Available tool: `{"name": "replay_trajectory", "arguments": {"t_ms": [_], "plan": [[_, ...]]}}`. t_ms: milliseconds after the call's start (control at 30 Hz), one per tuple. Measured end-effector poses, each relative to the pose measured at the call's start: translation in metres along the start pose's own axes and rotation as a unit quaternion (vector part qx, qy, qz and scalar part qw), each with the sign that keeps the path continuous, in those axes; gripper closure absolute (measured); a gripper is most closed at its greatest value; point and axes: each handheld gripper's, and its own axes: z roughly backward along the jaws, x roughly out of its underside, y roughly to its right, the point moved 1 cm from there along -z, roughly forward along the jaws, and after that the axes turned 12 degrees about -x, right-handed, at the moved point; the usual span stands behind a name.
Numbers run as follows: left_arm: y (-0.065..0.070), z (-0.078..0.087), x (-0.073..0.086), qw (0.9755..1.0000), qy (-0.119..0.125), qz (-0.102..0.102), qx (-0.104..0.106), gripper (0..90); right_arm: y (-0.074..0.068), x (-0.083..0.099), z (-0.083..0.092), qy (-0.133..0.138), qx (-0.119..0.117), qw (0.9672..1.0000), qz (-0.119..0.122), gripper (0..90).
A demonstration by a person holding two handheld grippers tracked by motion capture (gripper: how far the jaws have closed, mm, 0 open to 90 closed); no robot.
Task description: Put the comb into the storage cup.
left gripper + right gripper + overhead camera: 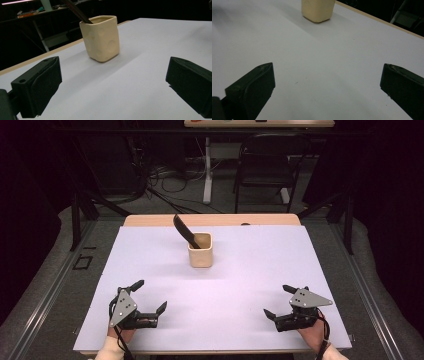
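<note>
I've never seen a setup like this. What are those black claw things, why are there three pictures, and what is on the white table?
A person sits at the table holding a hand-operated clamp in each hand: the left gripper and the right gripper. Both are open and hold nothing. The high view looks down from above. The other two come from cameras riding on each gripper, so its own black jaws rise from the bottom edge. On the white surface stands a cream cup with a dark tool leaning inside it.
</note>
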Motion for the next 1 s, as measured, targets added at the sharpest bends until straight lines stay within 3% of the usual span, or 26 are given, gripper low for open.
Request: {"name": "replay_trajectory", "arguments": {"t_ms": [433,1000], "plan": [[0.000,0.001,0.000,1.0000,-0.002,0.003,-0.001,0.1,-0.005,0.002,0.014,0.012,0.019,0.9997,0.010,0.0],[-0.001,0.008,0.001,0.9999,-0.008,0.013,-0.008,0.1,-0.006,0.001,0.016,0.012,0.020,0.9996,0.016,0.0]]}}
